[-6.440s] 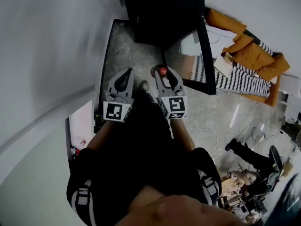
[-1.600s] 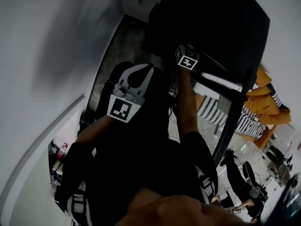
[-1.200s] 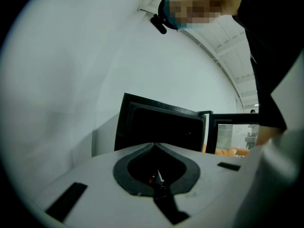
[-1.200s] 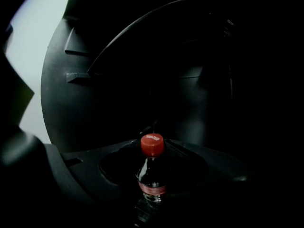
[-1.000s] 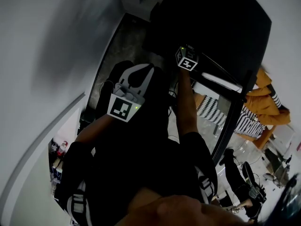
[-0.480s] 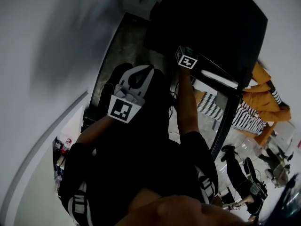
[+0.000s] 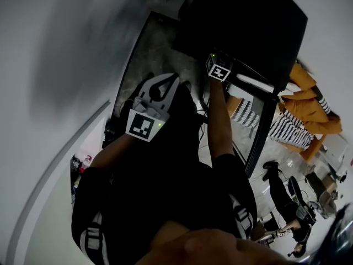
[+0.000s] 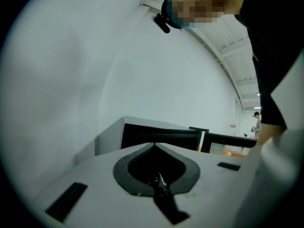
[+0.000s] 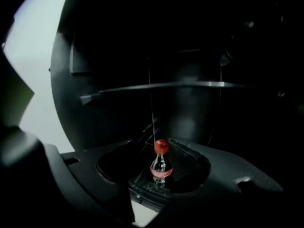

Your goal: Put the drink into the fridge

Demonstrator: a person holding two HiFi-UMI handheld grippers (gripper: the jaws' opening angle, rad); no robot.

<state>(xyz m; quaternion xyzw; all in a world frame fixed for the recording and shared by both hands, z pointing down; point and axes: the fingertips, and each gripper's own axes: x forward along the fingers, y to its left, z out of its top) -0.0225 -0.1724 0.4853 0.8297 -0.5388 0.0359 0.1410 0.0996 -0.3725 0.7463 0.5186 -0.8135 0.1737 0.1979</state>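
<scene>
Currently right hand-held gripper (image 9: 159, 145) is opening, bottle (image 9: 161, 167) between its jaws inside fridge (image 9: 190, 56); skewed pull-back could clip and topple it. Left hand-held gripper (image 8: 154, 145) clenched, empty.

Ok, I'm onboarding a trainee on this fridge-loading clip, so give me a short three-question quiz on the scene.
1. True or false: the left claw holds the bottle.
2. The bottle's cap is: A blue, B red, C green.
3. Fill in: the right claw is inside the dark ____.
Key: 1 false, it is shut and empty. 2 B. 3 fridge; the right claw's jaws are opening, with the bottle between them.
</scene>
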